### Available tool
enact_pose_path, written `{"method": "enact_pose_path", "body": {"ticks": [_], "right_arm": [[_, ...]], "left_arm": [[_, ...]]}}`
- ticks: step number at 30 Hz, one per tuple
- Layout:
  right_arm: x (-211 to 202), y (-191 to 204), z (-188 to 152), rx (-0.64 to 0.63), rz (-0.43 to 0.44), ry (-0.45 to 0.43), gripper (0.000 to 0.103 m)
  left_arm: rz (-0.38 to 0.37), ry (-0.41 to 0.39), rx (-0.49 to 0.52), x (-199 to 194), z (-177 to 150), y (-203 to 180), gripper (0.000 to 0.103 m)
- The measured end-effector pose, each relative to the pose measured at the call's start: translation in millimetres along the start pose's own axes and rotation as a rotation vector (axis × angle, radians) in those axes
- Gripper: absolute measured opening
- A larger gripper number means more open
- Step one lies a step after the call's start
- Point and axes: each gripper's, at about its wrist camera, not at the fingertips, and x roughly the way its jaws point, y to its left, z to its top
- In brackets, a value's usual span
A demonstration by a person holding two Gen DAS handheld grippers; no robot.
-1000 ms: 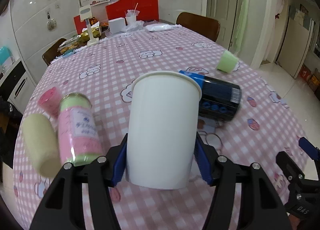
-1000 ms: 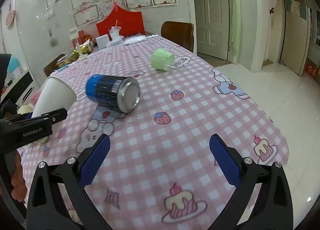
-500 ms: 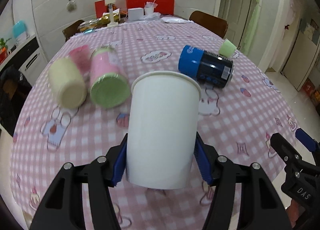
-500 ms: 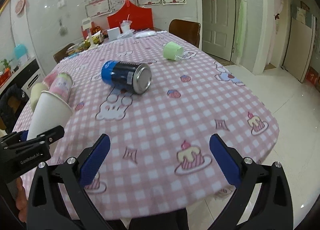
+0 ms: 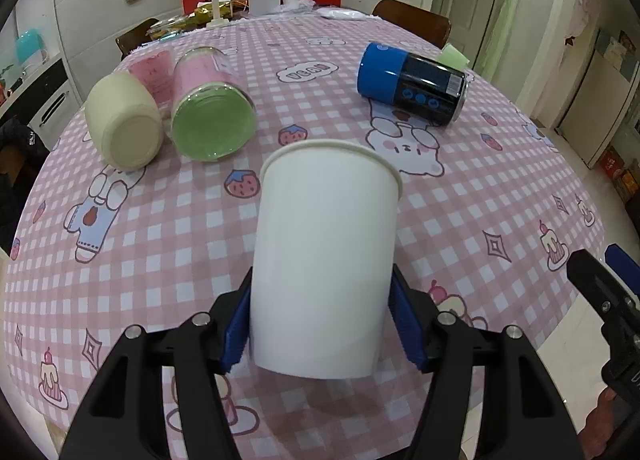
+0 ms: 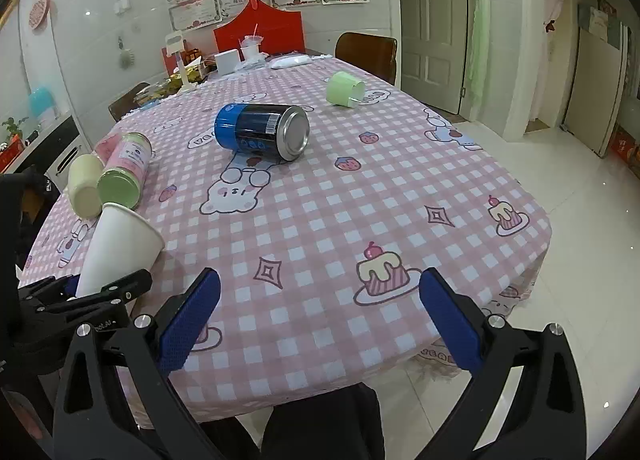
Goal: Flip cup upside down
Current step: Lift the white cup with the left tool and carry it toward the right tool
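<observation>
The left gripper [image 5: 322, 324] holds the white cup [image 5: 326, 256] between its two blue pads, which press on the cup's lower sides. The cup is tilted, its rim pointing away from the camera toward 12 o'clock, and it hangs above the near part of the table [image 5: 132, 228] with its pink checked cloth. In the right wrist view the same cup [image 6: 120, 248] is at 9 o'clock, leaning with the rim up and to the right, and the left gripper [image 6: 76, 296] grips its base.

The right gripper [image 6: 320, 312] is spread wide with nothing between its fingers, and it hovers over the near edge of the table [image 6: 400, 196].

In the left wrist view a blue can [image 5: 412, 84] lies on its side at 1 o'clock, well apart from the cup. At 10 o'clock a cream jar [image 5: 122, 120] and a pink jar [image 5: 210, 108] with a green bottom lie side by side, touching. A green cup [image 6: 345, 89] lies on its side at 12 o'clock in the right wrist view, beyond the can. At the far end of the table stand a red box [image 6: 260, 34] and some small things that are too small to tell.
</observation>
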Motion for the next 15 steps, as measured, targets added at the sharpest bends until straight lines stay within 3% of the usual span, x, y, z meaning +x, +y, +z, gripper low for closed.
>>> {"method": "enact_pose_path", "body": {"ticks": [4,15], "right_arm": [[1.8,-0.8,-1.1,0.004,0.0,0.006,0.096],[1.0,-4.5,-0.5,0.017,-0.006,0.002,0.096]], "left_arm": [[-0.014,0.003,0.001,1.2,1.2,-0.2,0.068],[0.019,-0.045,0.011,-10.2,6.7,1.2,0.069]]}}
